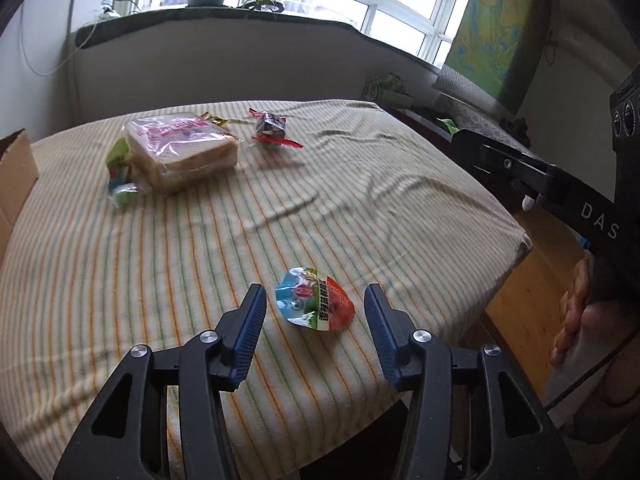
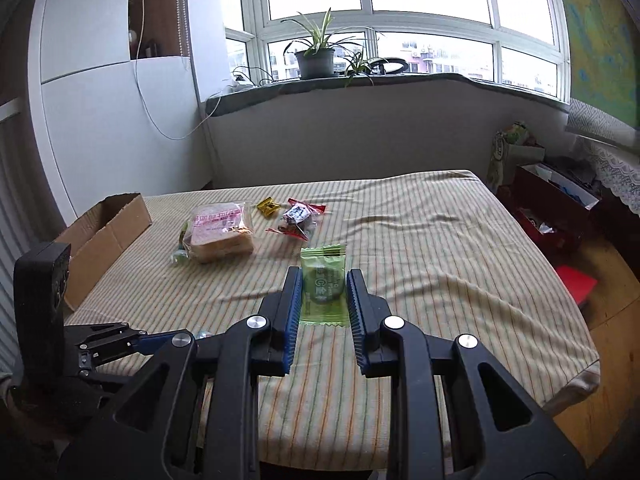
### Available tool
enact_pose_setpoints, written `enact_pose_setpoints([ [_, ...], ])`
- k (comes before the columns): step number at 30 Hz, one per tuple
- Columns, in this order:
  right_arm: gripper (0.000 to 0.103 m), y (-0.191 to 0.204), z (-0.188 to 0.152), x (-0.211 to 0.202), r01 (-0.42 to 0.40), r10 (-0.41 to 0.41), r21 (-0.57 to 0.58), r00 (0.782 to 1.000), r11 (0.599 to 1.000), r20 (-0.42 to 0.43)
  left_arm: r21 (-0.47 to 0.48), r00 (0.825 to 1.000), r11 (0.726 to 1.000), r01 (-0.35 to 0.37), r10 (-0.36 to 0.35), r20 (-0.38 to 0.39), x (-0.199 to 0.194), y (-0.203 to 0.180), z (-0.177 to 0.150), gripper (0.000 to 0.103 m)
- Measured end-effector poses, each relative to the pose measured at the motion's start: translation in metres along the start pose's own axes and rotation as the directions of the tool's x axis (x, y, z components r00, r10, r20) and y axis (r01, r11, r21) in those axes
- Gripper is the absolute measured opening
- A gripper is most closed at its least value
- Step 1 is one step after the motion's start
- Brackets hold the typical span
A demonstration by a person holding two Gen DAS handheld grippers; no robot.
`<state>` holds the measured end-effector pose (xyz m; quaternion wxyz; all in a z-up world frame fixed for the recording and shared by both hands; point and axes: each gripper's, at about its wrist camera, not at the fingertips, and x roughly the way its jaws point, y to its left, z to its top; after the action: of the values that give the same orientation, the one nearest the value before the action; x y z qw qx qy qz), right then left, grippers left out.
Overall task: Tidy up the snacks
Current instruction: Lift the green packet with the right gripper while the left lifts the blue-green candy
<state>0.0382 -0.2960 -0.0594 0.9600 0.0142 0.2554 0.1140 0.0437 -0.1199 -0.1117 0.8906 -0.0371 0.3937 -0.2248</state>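
**Two tongs over the striped cloth, one loaded, one empty**

Right gripper (image 2: 323, 294) has its blue pads pressed on a green snack packet (image 2: 322, 289), held flat above the cloth. Left gripper (image 1: 315, 300) stands with jaws apart, nothing gripped; a small foil-lidded snack cup (image 1: 315, 305) lies on the cloth between the fingertips, clear of both pads. No earlier view to judge jaw motion by.

Table (image 2: 460, 280) is covered in a wrinkled striped cloth. The cup sits near the front right edge in the left wrist view.

Farther back, left of centre: a bagged loaf of sliced bread (image 2: 222, 232), with a small green wrapper (image 1: 120, 174) touching its left end. Just right of the bread, a red-ended wrapped sweet (image 2: 298, 218) and a small yellow wrapper (image 2: 267, 205).

Open cardboard box (image 2: 106, 236) at the table's left edge, well apart from the held packet.

Beyond: windowsill with a potted plant (image 2: 316, 54).
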Motion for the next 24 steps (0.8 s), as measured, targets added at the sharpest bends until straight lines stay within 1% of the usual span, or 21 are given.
enact_pose_setpoints([
  [2, 0.023, -0.006, -0.002, 0.002, 0.003, -0.003, 0.01, 1.0, 1.0, -0.003, 0.012, 1.0, 1.0, -0.013, 0.013, -0.017, 0.009, -0.003, -0.001, 0.03],
  [4, 0.023, -0.009, -0.003, 0.004, -0.003, 0.003, 0.016, 1.0, 1.0, -0.006, 0.02, 1.0, 1.0, -0.003, 0.004, -0.018, 0.011, -0.003, -0.001, 0.027],
  [8, 0.023, -0.003, -0.001, 0.007, -0.026, 0.026, 0.013, 1.0, 1.0, 0.001, 0.043, 1.0, 0.999, -0.013, 0.013, -0.004, 0.007, -0.003, 0.001, 0.025],
  [19, 0.023, 0.024, -0.002, 0.01, -0.07, 0.07, -0.015, 0.998, 0.997, -0.007, 0.007, 0.994, 0.999, -0.037, 0.036, 0.102, -0.023, 0.019, 0.017, 0.024],
  [22, 0.023, 0.033, 0.003, 0.011, -0.08, 0.079, -0.032, 0.997, 0.996, -0.006, -0.001, 0.992, 0.999, -0.037, 0.037, 0.118, -0.029, 0.022, 0.019, 0.024],
  [24, 0.023, 0.041, 0.012, 0.008, -0.082, 0.082, -0.054, 0.997, 0.995, 0.012, -0.001, 0.989, 0.999, -0.041, 0.04, 0.145, -0.039, 0.023, 0.024, 0.024],
])
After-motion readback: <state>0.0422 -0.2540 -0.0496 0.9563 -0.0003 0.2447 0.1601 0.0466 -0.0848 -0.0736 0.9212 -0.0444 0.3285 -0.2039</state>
